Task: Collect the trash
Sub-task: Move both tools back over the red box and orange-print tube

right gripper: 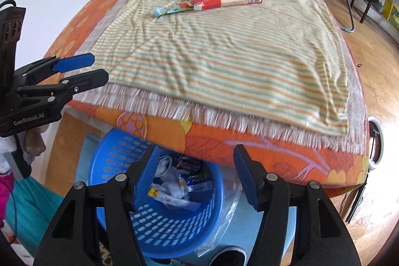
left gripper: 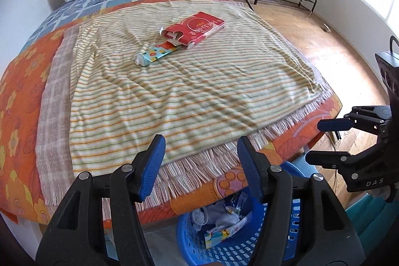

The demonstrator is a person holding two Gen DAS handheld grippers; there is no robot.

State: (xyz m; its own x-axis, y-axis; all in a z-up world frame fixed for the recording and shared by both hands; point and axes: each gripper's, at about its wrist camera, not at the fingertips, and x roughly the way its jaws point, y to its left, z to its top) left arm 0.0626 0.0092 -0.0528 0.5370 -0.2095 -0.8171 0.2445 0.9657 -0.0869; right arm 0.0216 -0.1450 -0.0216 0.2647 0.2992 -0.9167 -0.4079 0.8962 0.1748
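Basket (right gripper: 119, 161) glossy perforated plastic — blanket (left gripper: 174, 96) soft fringed cloth — floor (left gripper: 324, 41) polished wood.

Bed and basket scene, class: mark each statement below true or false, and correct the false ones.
1. The red box lies on the striped blanket. True.
2. The tube lies in the blue basket. False: it lies on the blanket, one end at the box's open flap.
3. The left gripper holds a wrapper. False: its jaws are open with nothing between them.
4. The basket already holds crumpled trash. True.
5. The right gripper is empty, above the basket. True.
6. The basket stands on the bed. False: it stands on the floor, at the bed's edge.
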